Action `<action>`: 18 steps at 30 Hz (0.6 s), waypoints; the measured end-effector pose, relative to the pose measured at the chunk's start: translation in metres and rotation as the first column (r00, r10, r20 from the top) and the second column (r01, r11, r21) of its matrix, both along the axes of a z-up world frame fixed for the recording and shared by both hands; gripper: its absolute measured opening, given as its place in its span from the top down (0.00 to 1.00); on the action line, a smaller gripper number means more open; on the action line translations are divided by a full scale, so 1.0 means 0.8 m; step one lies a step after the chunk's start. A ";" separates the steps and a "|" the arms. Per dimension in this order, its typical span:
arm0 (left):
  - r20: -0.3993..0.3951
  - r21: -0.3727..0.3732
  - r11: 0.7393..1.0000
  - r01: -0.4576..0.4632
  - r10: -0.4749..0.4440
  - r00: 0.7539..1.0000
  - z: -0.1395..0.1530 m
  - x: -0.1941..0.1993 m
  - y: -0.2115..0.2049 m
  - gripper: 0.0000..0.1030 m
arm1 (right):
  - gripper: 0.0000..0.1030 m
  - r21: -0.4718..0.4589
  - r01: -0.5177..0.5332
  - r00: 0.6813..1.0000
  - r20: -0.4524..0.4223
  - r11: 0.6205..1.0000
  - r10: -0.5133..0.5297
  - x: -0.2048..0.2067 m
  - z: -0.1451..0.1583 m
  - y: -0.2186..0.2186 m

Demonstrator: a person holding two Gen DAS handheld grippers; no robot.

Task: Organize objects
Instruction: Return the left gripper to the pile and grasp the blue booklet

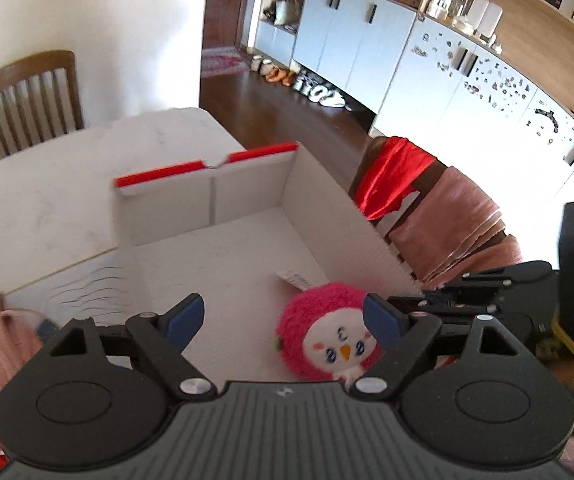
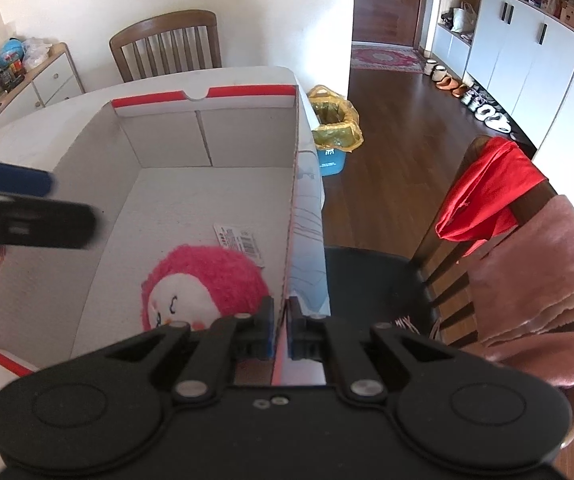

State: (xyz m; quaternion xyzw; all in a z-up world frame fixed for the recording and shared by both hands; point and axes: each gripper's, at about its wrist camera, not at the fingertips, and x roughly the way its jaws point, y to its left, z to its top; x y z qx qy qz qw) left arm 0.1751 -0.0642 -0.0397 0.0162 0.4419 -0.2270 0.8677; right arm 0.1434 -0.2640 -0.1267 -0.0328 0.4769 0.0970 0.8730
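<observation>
White corrugated cardboard formed the open box with red-edged flaps [image 2: 215, 200], which was set on a pale tabletop [image 1: 47, 200] and filled the centre of both views. A round, fluffy pink plush toy with a white embroidered bird face [image 2: 203, 284] was seen lying on the box floor, at the lower middle of the right wrist view, beside a small printed barcode label [image 2: 239, 240] just above it. The right gripper [image 2: 282, 330] was seen at the lower centre of its frame, its blue-padded fingers [image 2: 268, 328] clamped narrowly on the right-hand side wall of the box, the wall's edge pinched between them. The left gripper [image 1: 283, 320] was seen above the box interior with its blue-padded fingers [image 1: 185, 320] spread wide and nothing gripped; the plush toy [image 1: 327, 336] lay below, partly behind the right-hand finger. That left gripper also appeared blurred at the left edge of the right wrist view. A wooden chair draped with red and pink cloths [image 2: 519, 240] was visible at the right of the frame, and a second wooden slat-backed chair [image 2: 167, 46] at the upper middle.
</observation>
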 end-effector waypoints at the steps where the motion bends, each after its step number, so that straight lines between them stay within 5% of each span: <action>1: 0.007 0.000 1.000 -0.004 0.004 1.000 0.004 -0.005 0.009 0.16 | 0.95 -0.001 0.003 1.000 -0.004 1.000 -0.003 0.000 -0.001 0.000; 10: 0.078 0.028 0.993 -0.116 0.113 0.990 0.019 -0.044 0.113 0.15 | 0.95 0.002 0.045 0.999 -0.030 0.999 -0.044 0.003 -0.005 0.002; 12: 0.079 0.028 0.987 -0.156 0.153 0.985 0.019 -0.050 0.141 0.09 | 0.95 0.006 0.059 0.998 -0.034 0.998 -0.059 0.004 -0.005 0.002; 18: 0.084 0.030 0.947 -0.320 0.317 0.945 0.012 -0.053 0.229 0.00 | 0.95 0.007 0.095 0.995 -0.040 0.995 -0.095 0.006 -0.006 0.003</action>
